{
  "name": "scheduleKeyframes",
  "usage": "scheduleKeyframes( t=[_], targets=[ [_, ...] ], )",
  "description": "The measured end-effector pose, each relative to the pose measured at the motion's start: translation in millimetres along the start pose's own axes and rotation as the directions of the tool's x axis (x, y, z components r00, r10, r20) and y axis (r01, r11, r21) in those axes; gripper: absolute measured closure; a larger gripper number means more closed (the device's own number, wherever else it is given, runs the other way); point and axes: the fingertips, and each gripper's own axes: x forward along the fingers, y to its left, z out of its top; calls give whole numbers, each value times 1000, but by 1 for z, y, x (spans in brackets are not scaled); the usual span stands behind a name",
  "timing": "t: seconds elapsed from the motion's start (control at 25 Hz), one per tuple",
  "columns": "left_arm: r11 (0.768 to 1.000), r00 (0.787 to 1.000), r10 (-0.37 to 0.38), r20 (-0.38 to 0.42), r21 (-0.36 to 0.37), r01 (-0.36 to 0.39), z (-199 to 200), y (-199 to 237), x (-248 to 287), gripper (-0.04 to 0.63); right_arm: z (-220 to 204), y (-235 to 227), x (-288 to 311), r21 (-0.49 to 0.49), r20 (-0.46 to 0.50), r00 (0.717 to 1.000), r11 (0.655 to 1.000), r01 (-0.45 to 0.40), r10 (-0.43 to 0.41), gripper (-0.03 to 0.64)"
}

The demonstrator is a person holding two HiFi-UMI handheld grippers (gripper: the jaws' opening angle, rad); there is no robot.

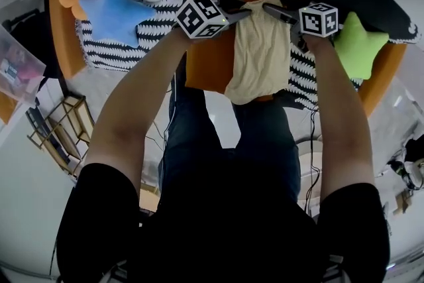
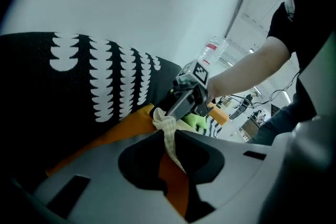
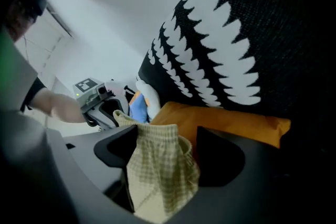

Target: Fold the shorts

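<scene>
Pinching the checked shorts (image 1: pixel 258 56) tight between my left gripper's (image 1: pixel 245 10) fingers; my right gripper's (image 1: pixel 268 9) fingers stand open around the waistband, over the orange cushion (image 1: pixel 207 59).

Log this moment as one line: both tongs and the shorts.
left tongs: shut on shorts | right tongs: open, shorts between jaws | shorts: draped over orange cushion

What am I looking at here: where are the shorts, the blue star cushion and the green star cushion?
shorts (image 1: pixel 260 57), head view, middle of the hanging cloth.
blue star cushion (image 1: pixel 116 10), head view, its centre.
green star cushion (image 1: pixel 358 44), head view, its centre.
</scene>
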Motion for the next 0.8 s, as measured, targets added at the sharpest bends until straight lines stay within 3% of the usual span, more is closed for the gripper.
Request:
scheduleKeyframes(
  t=[0.16,0.32,0.4,0.48,0.6,0.8],
  targets=[
    [996,999,-44,-6,83,44,0,-12,-19,520,-5,23,8,40,-62,988,989,-143,145,207],
    [985,996,-88,-23,147,91,-2,-25,-34,520,-16,48,17,102,-127,950,956,-274,285,190],
    [981,992,-122,-36,146,126,-5,-29,-40,519,-20,63,20,143,-145,922,930,-339,359,200],
    [980,990,-134,-52,141,140,-9,-27,-47,520,-21,76,26,146,-165,898,911,-386,408,251],
    [983,991,-116,-70,131,125,-17,-17,-54,520,-22,77,31,113,-186,903,921,-372,387,359],
    [988,992,-85,-95,120,96,-28,3,-66,518,-2,74,32,65,-161,930,944,-324,330,423]
  ],
)
